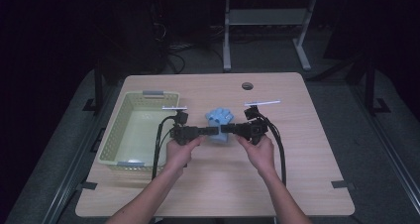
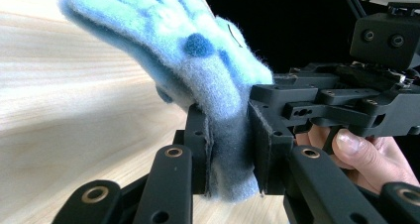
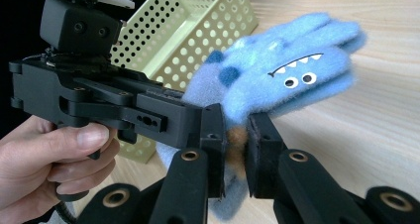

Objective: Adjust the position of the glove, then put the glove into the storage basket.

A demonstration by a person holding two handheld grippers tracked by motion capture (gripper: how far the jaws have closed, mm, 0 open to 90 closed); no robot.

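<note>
Both the left gripper (image 1: 210,131) and the right gripper (image 1: 229,130) are clamped on the cuff of a fuzzy blue glove (image 1: 219,123) held above mid-table; carrying it level toward the basket (image 1: 115,142) at nine o'clock, grips matched, should avoid stretching it.

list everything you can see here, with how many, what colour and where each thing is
fuzzy monster glove: one, light blue with darker blue spots and a toothy face, held between both grippers above the table's middle
perforated basket: one, pale yellow-green with grey handles, on the table's left side
table: one, light wood, with a round cable hole near its far edge
left gripper: one, black, shut on the glove's cuff
right gripper: one, black, shut on the glove's cuff from the other side
hands: two, each holding a gripper
</note>
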